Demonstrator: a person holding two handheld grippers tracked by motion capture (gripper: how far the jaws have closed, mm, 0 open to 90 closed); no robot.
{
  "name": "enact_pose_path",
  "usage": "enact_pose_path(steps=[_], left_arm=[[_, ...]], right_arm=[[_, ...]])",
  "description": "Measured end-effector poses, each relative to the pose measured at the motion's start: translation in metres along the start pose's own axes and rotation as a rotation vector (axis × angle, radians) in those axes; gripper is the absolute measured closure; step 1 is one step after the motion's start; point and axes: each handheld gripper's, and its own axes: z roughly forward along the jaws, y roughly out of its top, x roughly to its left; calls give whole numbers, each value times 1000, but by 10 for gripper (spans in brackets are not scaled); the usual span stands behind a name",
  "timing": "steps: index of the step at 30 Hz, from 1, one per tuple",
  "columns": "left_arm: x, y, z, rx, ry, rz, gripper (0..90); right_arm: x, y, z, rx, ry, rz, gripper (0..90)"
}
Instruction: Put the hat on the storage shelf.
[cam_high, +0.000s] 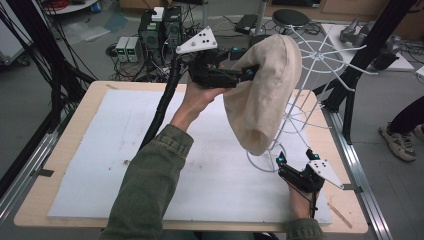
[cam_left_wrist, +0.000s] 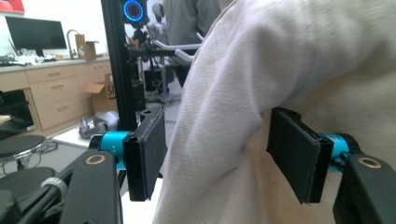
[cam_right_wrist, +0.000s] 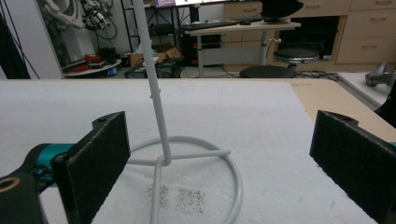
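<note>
Draping over the white wire stand (cam_high: 320, 55) at upper right of the high view, the cream cloth (cam_high: 265, 95) looks largely placed; the left gripper (cam_high: 247, 72) has its jaws apart, fabric between the pads but unpressed; the right gripper (cam_high: 295, 160), jaws wide and empty, waits by the stand's base ring (cam_right_wrist: 187, 172) at lower right; withdrawing remains.

Hat (cam_high: 262, 95) on rack (cam_high: 305, 107), upon the mat (cam_high: 115, 150).
</note>
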Motion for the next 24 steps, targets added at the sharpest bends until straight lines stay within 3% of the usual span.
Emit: enact_pose_path(steps=[13, 24], left_arm=[[9, -3, -22, -29, 25, -39, 365], [8, -9, -52, -51, 78, -26, 363]], right_arm=[[1, 0, 0, 0, -3, 2, 39], [1, 0, 0, 1, -2, -11, 39]])
